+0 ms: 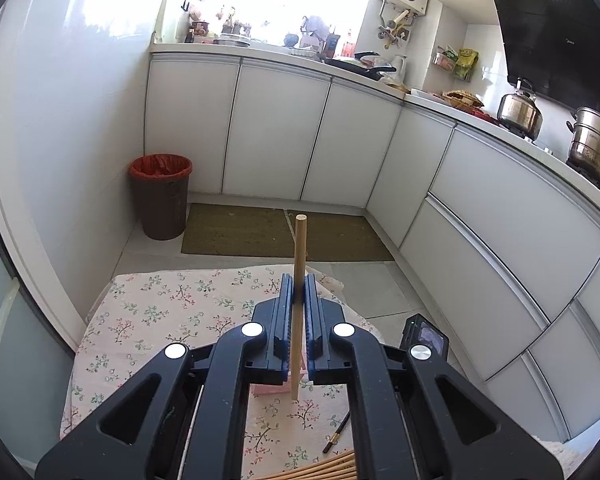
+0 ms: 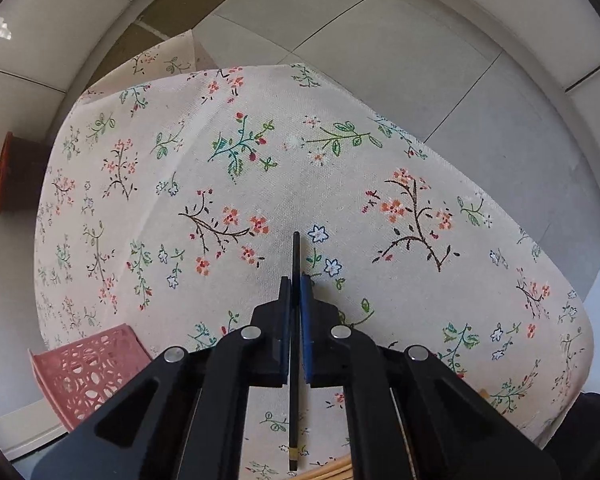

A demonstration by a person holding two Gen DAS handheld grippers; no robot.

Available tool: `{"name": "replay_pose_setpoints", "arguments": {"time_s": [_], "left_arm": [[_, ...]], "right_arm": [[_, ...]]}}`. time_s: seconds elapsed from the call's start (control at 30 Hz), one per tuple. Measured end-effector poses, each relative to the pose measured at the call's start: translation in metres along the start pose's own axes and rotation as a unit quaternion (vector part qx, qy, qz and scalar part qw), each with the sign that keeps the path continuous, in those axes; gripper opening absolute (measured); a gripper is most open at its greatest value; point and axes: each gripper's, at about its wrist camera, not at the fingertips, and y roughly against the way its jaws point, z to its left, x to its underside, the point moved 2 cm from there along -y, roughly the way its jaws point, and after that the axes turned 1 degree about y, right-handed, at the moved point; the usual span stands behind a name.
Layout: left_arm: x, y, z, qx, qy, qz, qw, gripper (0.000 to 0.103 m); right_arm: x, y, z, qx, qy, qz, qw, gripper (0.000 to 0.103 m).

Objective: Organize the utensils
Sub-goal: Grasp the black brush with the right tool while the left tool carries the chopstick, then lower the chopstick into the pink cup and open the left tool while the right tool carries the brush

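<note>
The left gripper [image 1: 299, 292] is clenched on a pale wooden stick [image 1: 300, 240], held upright above the floral cloth [image 1: 160, 304], its top pointing to 12 o'clock. The right gripper [image 2: 295, 284] is clamped on a black chopstick [image 2: 296, 252] over the same cloth. A pink basket [image 2: 88, 368] sits at its 8 o'clock, and more wooden chopsticks [image 1: 332, 468] lie at 6 o'clock.

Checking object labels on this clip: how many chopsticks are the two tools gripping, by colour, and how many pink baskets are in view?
Light wooden chopstick: 1
Black chopstick: 1
Pink basket: 1
Total: 3
</note>
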Motion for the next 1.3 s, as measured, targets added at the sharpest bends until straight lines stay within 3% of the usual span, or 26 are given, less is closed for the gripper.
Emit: {"name": "replay_pose_setpoints", "arguments": {"time_s": [0.17, 0.4, 0.8, 1.1, 1.3], "left_arm": [[-0.003, 0.006, -0.001, -0.001, -0.001, -0.006, 1.0, 0.005], [-0.004, 0.013, -0.001, -0.005, 0.002, -0.013, 0.9999, 0.005], [-0.008, -0.007, -0.006, -0.021, 0.008, -0.016, 0.9996, 0.005], [-0.007, -0.028, -0.005, -0.056, 0.006, -0.041, 0.9976, 0.005], [-0.007, -0.051, 0.003, -0.075, 0.01, -0.053, 0.9958, 0.006]], "right_arm": [[0.025, 0.061, -0.005, -0.048, 0.072, -0.035, 0.996, 0.004], [0.069, 0.155, 0.014, -0.089, 0.166, -0.118, 0.975, 0.004], [0.078, 0.276, 0.054, -0.134, 0.241, -0.22, 0.936, 0.004], [0.091, 0.306, 0.111, -0.171, 0.291, -0.251, 0.907, 0.005], [0.095, 0.28, 0.139, -0.178, 0.309, -0.236, 0.904, 0.005]]}}
